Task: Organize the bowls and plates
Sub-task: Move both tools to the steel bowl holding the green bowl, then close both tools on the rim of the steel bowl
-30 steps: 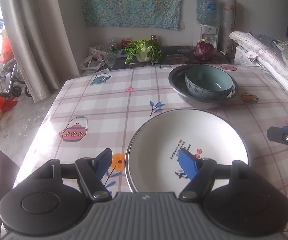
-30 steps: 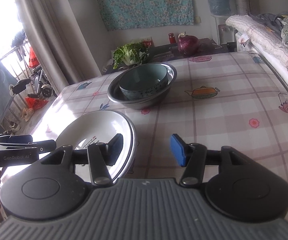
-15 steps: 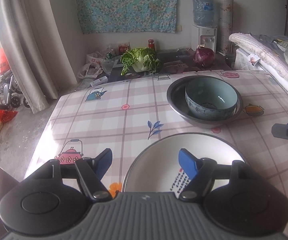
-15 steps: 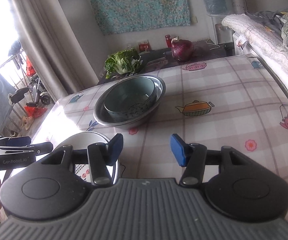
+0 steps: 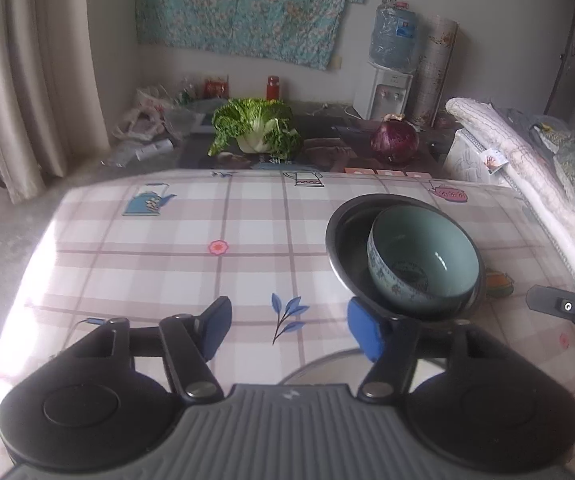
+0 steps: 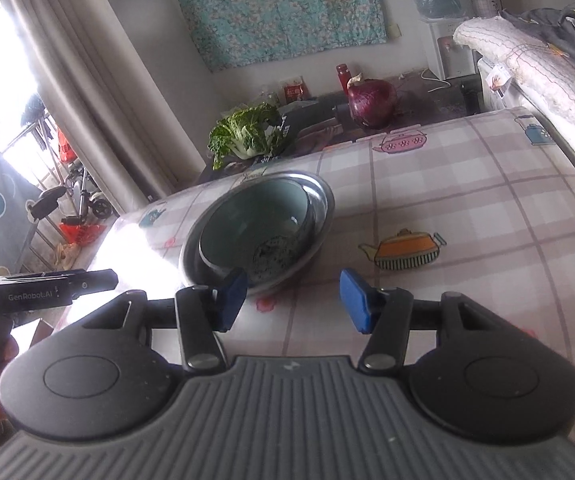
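- Checked cloth with teapot prints is covering the surface (image 5: 215, 216), which is ending at a far edge just before a low dark stand carrying a leafy cabbage (image 5: 257, 130) and a red onion (image 5: 394, 141).
- Along the right side of the surface, a bed (image 6: 547, 64) with a rolled quilt is lying close against the edge.
- Toward the far right of the surface, a teal bowl (image 5: 423, 258) is sitting inside a metal basin (image 5: 341, 236), leaning toward the basin's right wall in the left wrist view.
- At the near edge, a white plate (image 5: 319, 368) is showing only a sliver of rim, under the left claw (image 5: 289, 330).
- That left claw is hovering with its blue pads (image 5: 361, 336) wide apart and gripping nothing; open checked cloth is lying between them and stretching out ahead and to the left.
- On the other side, the right claw (image 6: 294, 300) is also standing spread and empty, its left pad just in front of the basin's near rim.
- Bare cloth with an orange teapot print (image 6: 403, 254) is lying to the right of the basin, giving open room there.
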Demonstrator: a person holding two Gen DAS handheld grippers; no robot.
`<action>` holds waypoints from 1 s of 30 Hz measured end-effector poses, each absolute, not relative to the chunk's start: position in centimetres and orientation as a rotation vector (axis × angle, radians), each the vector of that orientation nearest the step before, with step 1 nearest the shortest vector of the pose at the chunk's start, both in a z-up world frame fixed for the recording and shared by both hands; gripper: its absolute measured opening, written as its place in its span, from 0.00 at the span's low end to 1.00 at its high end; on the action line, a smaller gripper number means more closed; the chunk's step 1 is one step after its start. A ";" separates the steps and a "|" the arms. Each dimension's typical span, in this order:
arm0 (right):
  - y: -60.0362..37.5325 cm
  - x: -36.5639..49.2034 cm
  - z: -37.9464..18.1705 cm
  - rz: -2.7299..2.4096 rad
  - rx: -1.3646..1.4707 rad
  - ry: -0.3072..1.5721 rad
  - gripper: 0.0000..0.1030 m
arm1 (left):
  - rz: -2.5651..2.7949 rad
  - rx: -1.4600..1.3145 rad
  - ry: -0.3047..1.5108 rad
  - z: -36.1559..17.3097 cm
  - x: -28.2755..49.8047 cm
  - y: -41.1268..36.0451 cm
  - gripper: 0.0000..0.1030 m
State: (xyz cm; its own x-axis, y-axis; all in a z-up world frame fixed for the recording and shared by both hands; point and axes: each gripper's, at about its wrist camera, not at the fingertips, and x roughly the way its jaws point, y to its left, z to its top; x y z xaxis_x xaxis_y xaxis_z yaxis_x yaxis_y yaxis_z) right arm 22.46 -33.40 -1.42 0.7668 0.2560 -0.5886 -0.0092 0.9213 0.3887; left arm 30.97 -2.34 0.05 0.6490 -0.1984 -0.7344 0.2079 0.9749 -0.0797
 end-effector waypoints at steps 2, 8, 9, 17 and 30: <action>-33.7 23.5 -1.3 0.138 0.386 0.683 0.48 | -0.245 -0.024 0.856 -0.4 32.4 -2.1 0.48; -35.0 26.8 -2.0 0.134 0.447 0.698 0.38 | -0.324 -0.089 0.864 -0.8 34.9 -3.2 0.37; -35.3 27.2 -2.3 0.130 0.464 0.703 0.35 | -0.328 -0.087 0.871 -0.8 35.4 -3.5 0.35; -36.7 31.2 -4.5 0.129 0.544 0.755 0.29 | -0.305 -0.066 0.967 -2.9 38.5 -5.3 0.19; -35.6 34.2 -5.4 0.154 0.494 0.814 0.29 | -0.324 -0.080 1.037 -4.7 40.1 -6.4 0.16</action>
